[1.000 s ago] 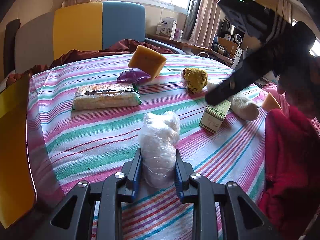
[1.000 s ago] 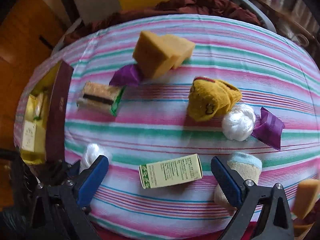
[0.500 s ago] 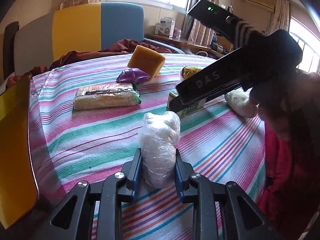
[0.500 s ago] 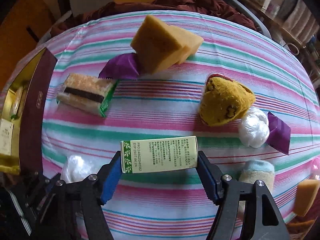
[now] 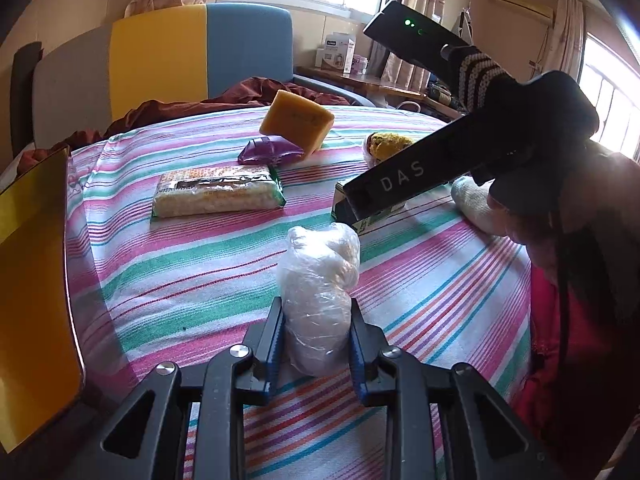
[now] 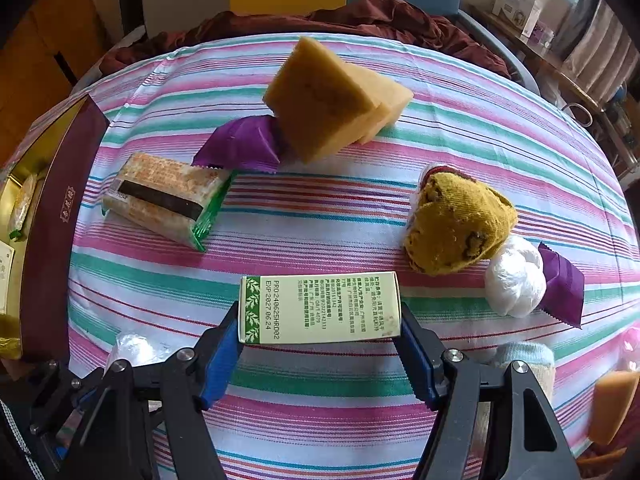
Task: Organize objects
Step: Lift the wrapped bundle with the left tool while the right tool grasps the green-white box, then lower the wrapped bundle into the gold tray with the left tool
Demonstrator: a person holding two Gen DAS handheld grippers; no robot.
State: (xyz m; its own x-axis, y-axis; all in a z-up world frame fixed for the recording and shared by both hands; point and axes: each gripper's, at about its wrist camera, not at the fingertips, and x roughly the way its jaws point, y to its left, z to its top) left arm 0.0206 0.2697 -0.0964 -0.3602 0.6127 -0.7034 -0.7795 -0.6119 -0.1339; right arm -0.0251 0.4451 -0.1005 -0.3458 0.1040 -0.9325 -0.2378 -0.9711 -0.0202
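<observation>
1. Striped cloth (image 6: 320,392) covered the table, with most items loose on it: a sponge (image 6: 320,96), a purple sachet (image 6: 244,144) and a cracker pack (image 6: 160,196) upper left of the right wrist view, a yellow sock (image 6: 456,224) and a white bundle (image 6: 516,276) at right.
2. At far left, the gold-lined box (image 6: 48,216) held a few packets already, so I judged sorting barely begun.
3. The right gripper (image 6: 320,332) clamped the green carton (image 6: 320,308) at both ends, centre frame.
4. The left gripper (image 5: 316,340) pinched a plastic-wrapped wad (image 5: 318,284), lower centre.
5. 1 second earlier the carton lay on the cloth between spread fingers; the left grip was unchanged.
</observation>
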